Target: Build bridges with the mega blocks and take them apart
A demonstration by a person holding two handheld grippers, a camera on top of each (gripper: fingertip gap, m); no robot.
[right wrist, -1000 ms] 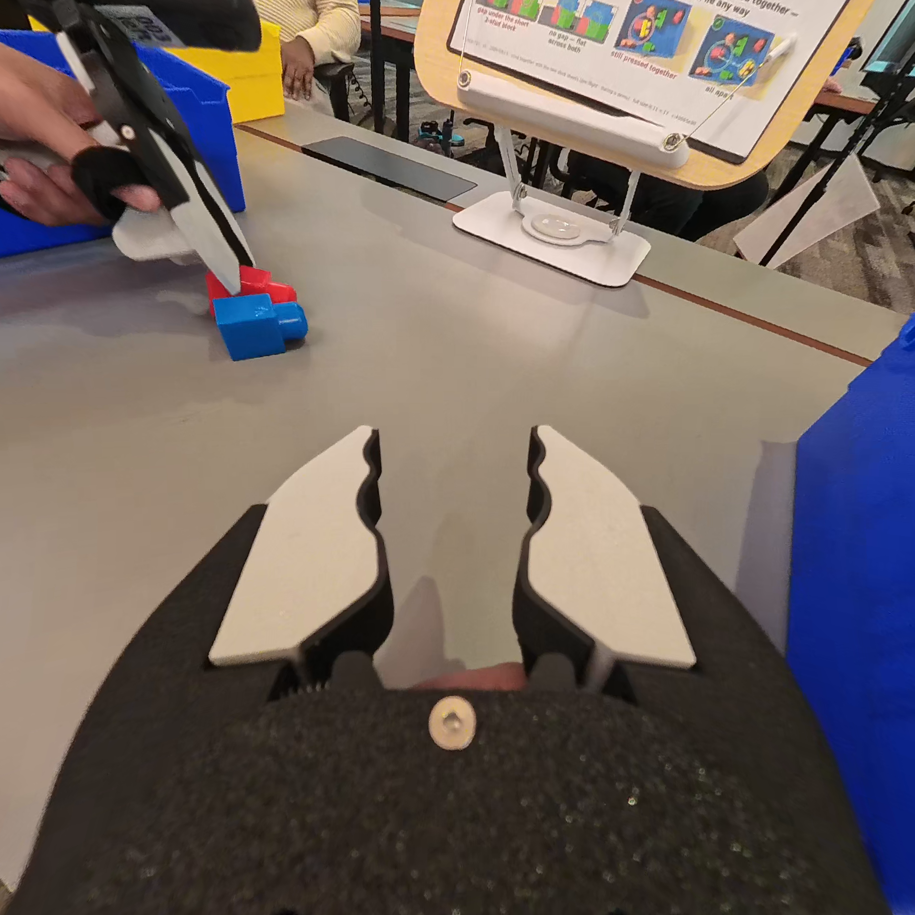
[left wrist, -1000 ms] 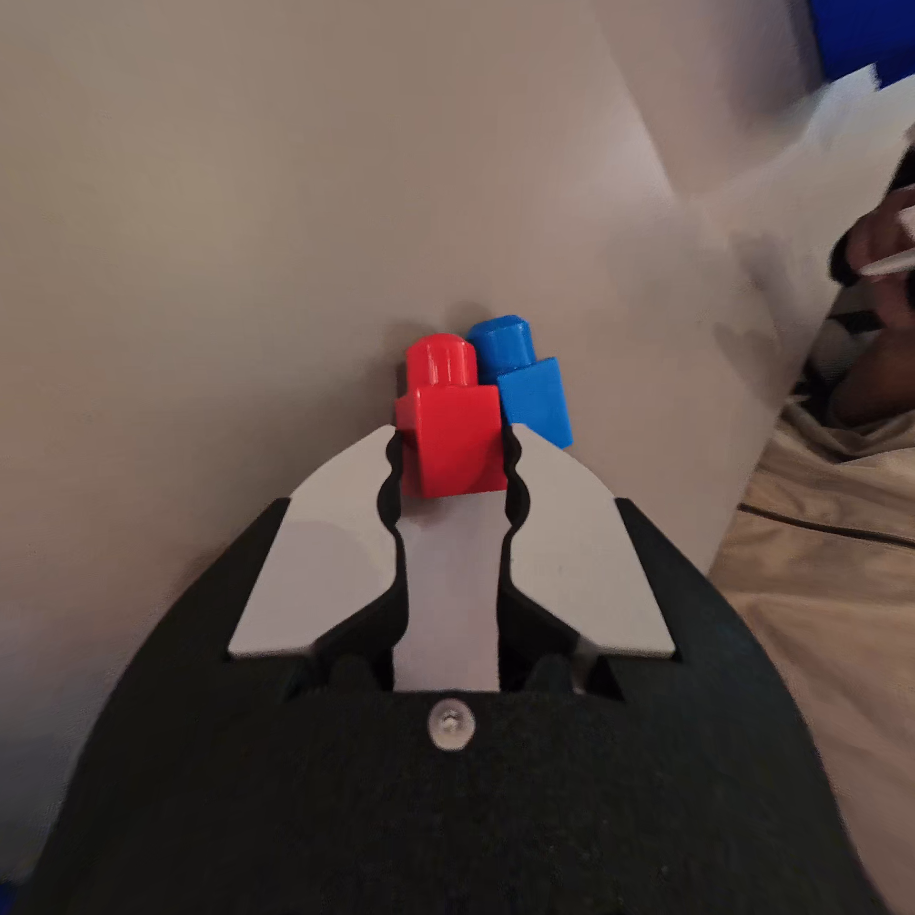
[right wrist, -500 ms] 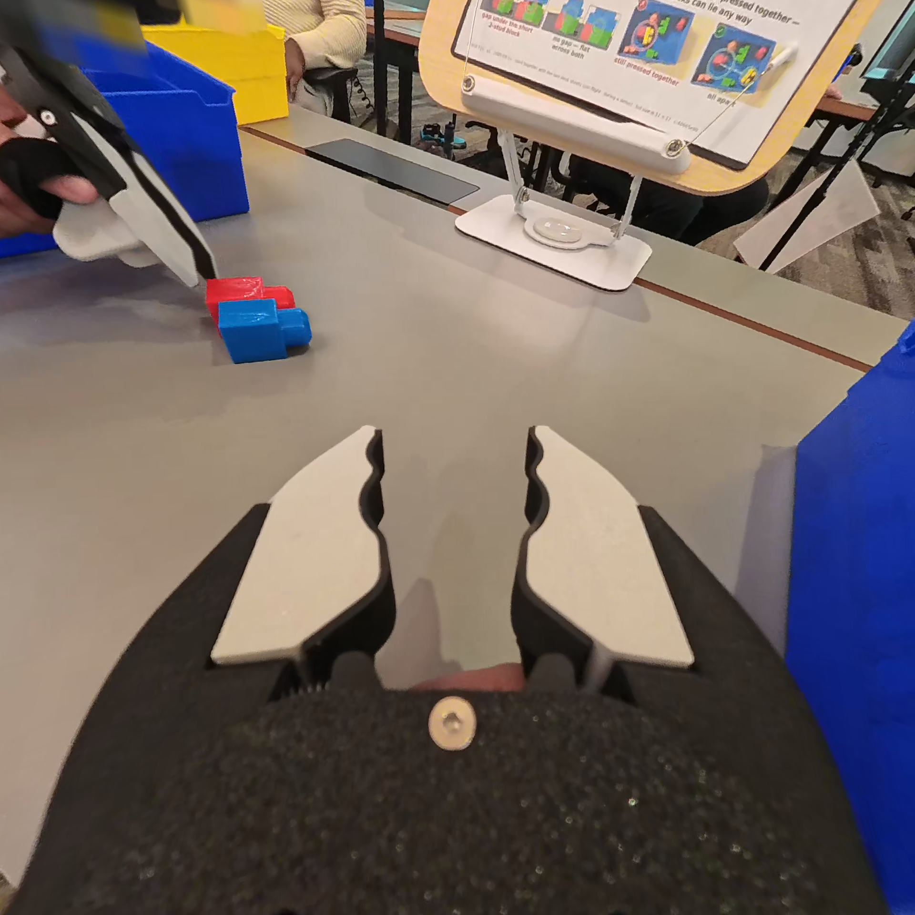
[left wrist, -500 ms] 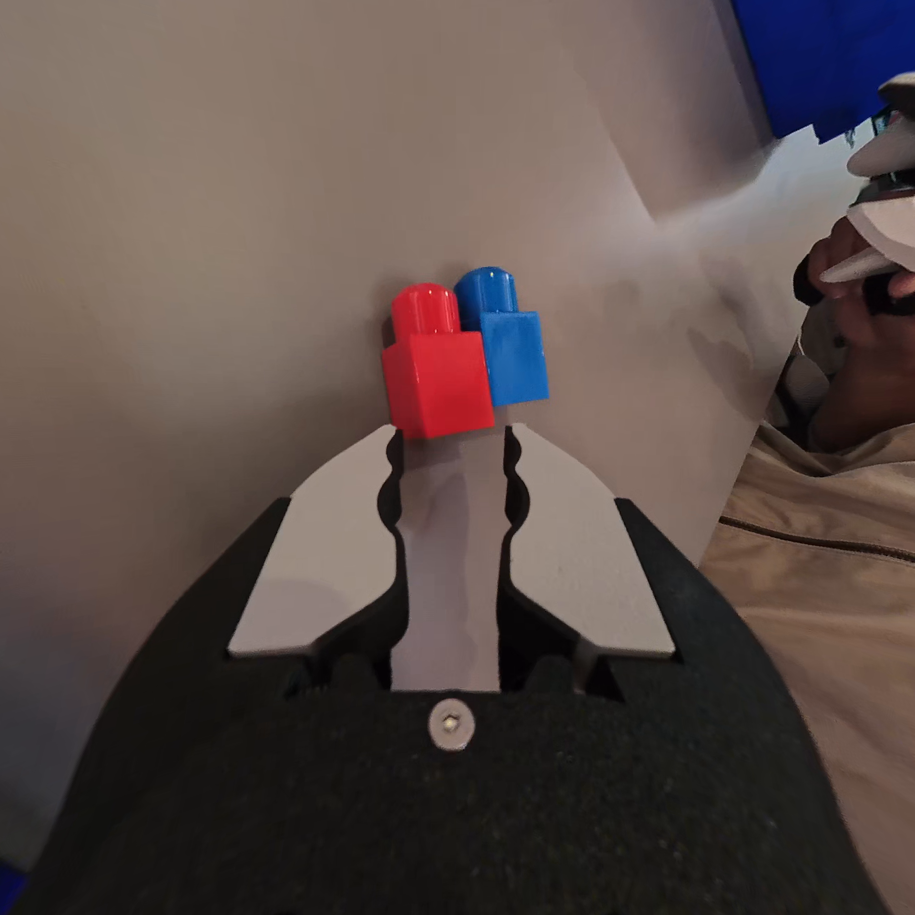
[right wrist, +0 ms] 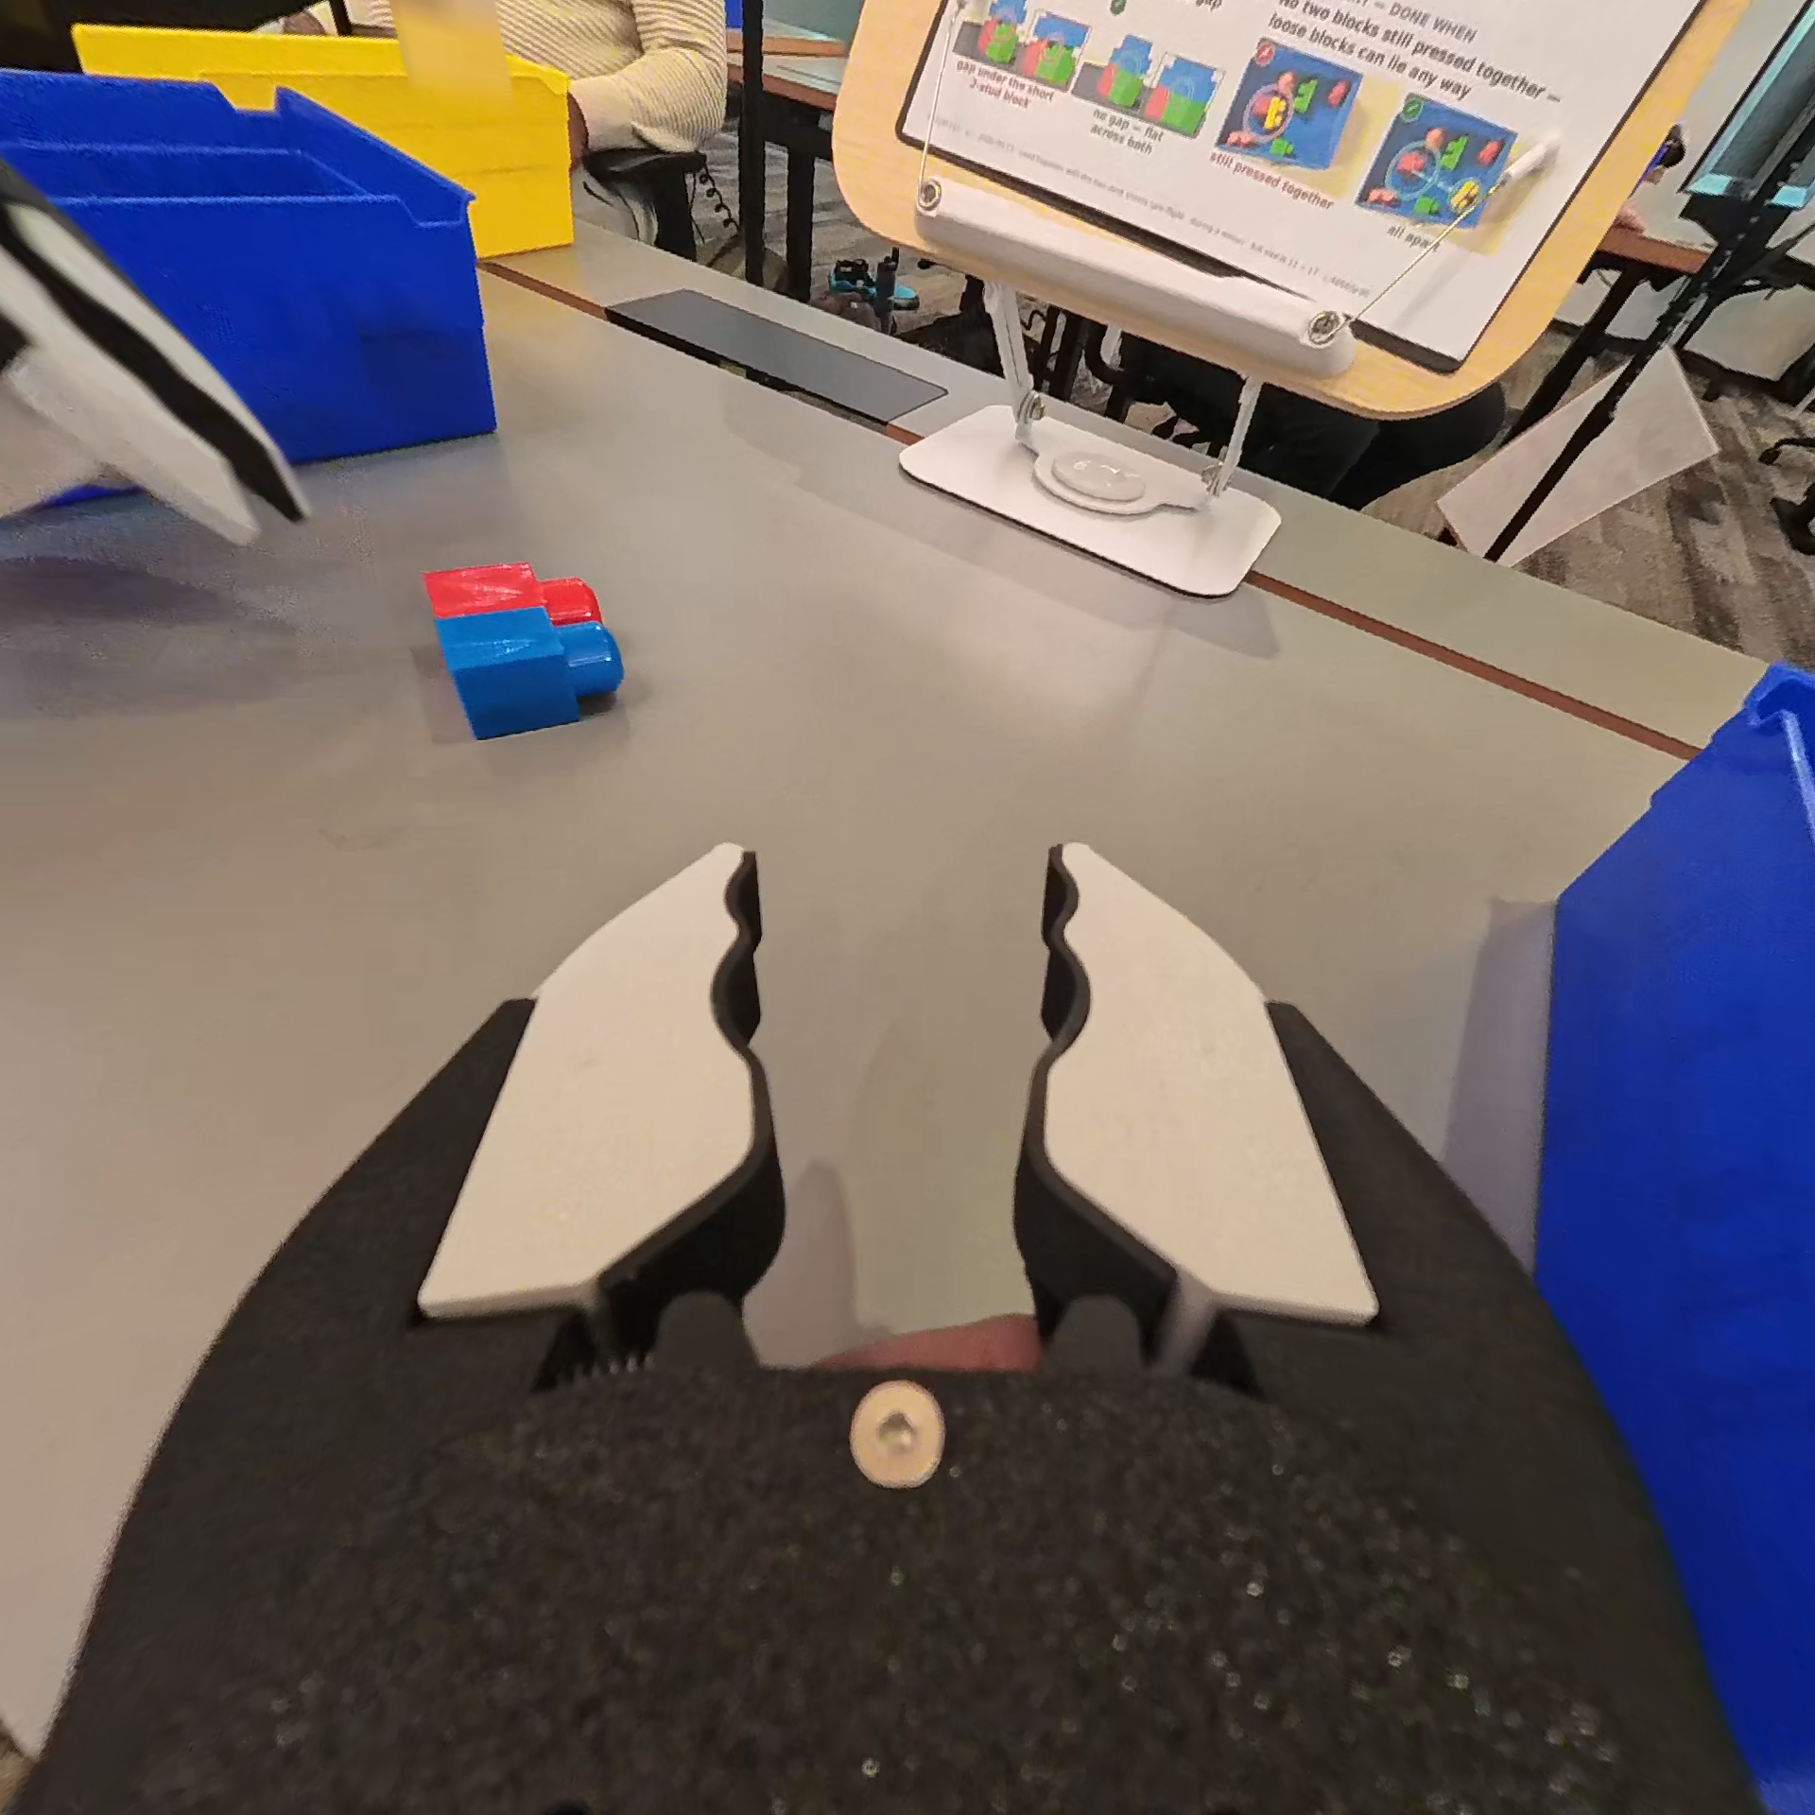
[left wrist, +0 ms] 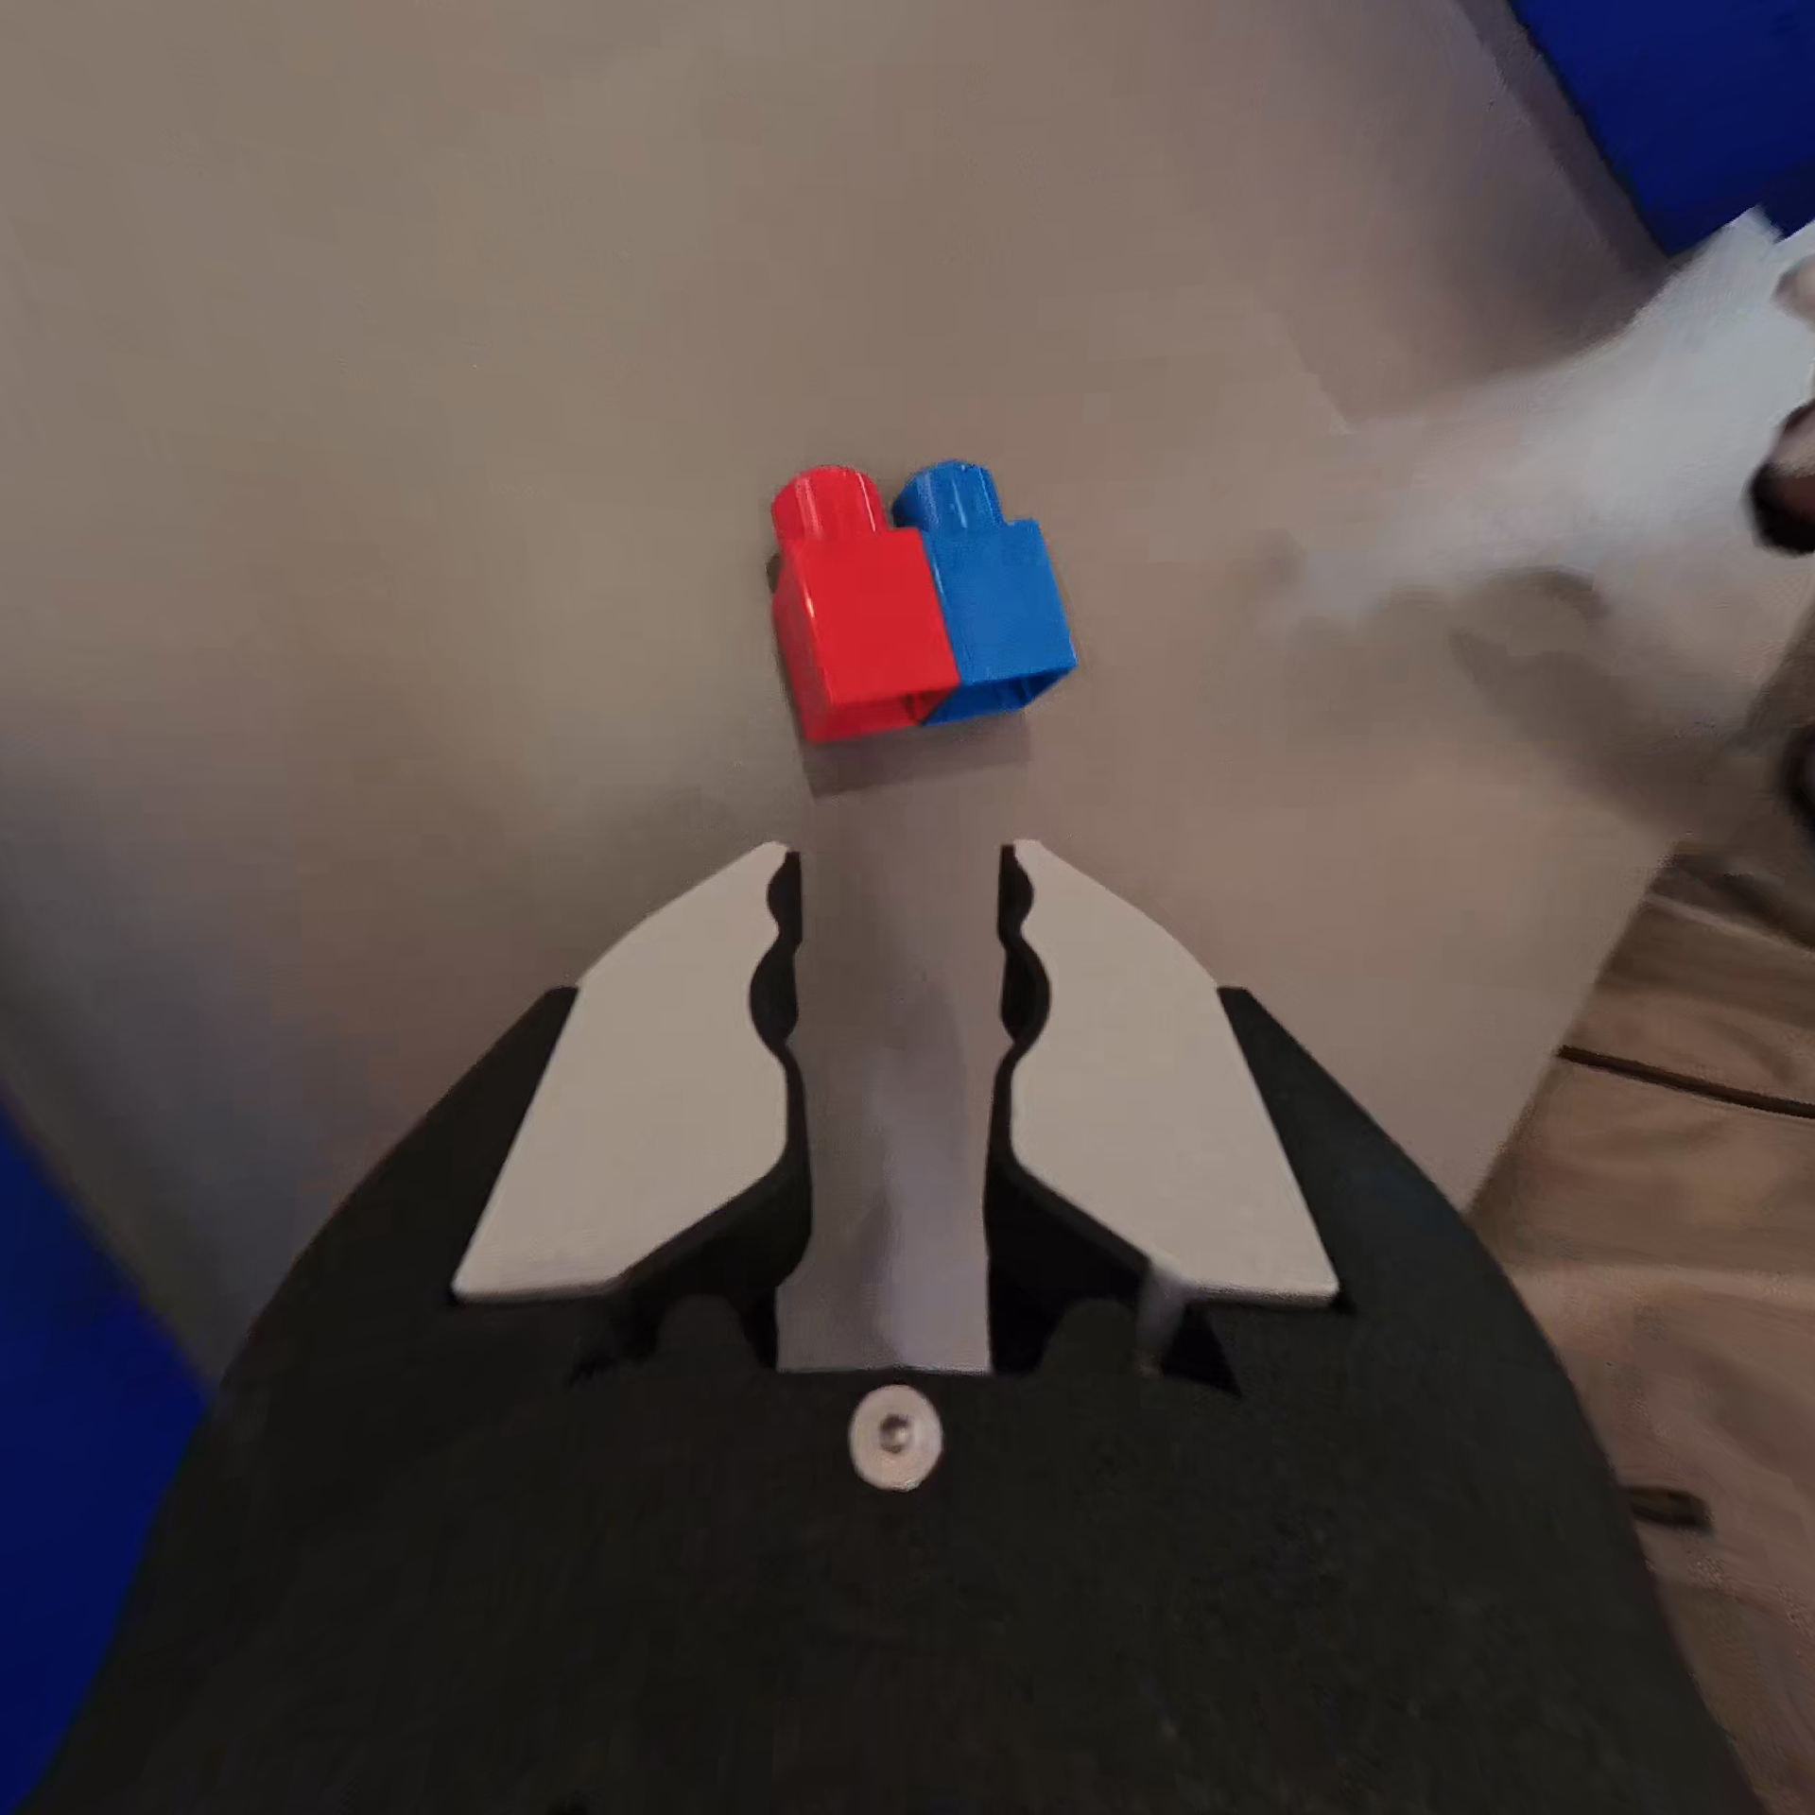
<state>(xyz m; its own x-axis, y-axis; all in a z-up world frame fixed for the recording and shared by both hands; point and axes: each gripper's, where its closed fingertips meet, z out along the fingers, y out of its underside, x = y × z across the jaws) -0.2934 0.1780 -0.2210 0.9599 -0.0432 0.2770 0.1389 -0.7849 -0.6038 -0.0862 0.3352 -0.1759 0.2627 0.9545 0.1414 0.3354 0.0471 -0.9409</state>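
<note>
Left wrist view: the left gripper (left wrist: 901,864) hangs with fingers parted and empty above a plain grey table (left wrist: 393,491). A red block (left wrist: 864,619) and a blue block (left wrist: 1002,609) lie touching on their sides, just beyond the fingertips.

Right wrist view: the right gripper (right wrist: 901,864) is spread open, holding nothing. Blue bins (right wrist: 275,285) flank the table, a yellow bin (right wrist: 412,108) and an instruction board on a stand (right wrist: 1228,147) behind.

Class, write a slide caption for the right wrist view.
Open right gripper faces red block and blue block lying side by side.
</note>
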